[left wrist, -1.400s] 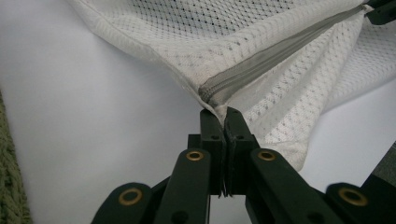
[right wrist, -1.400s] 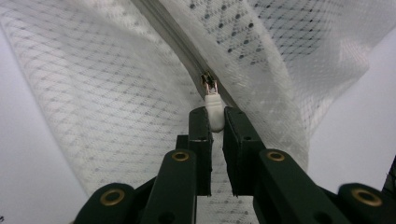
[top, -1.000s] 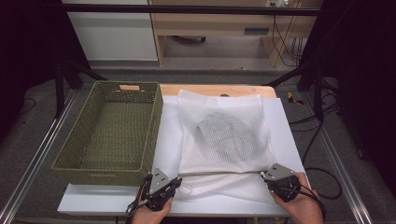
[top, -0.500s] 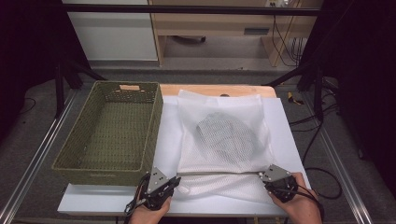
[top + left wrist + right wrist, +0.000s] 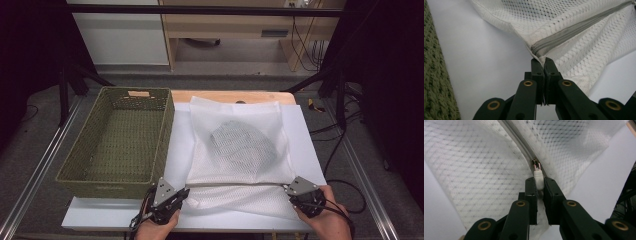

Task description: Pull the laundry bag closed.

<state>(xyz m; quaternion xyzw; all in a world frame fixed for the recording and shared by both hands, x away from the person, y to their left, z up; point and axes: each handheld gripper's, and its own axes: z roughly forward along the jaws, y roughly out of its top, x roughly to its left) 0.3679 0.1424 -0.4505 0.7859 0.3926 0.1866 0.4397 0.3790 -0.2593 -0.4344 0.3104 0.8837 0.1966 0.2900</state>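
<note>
The mesh laundry bag is lying flat on the white sheet covering the worktop, spread across its right half with the zipper running along the near side, close to the front edge. Something grey and bundled, a garment I'd guess, is sitting inside it toward the middle.

The left claw is pinching the bag's corner right at the zipper's end, jaws pressed fully together on the fabric. The right claw is at the other end, gripping the white zipper pull between its jaws, nearly closed on it.

So my read is they're working the zipper: one side is anchoring the bag while the other is handling the slider. The zipper looks closed along its length and the pull is sitting at the right-hand end, so this is either the last bit of zipping or the start of unzipping; can't say which. Either way the next move needs the left hold staying firm so the mesh is kept taut and not bunching.

Room-wise, the green woven basket is standing at the left edge, just beside the left claw. The right claw is working near the front right corner, so not much margin there.
</note>
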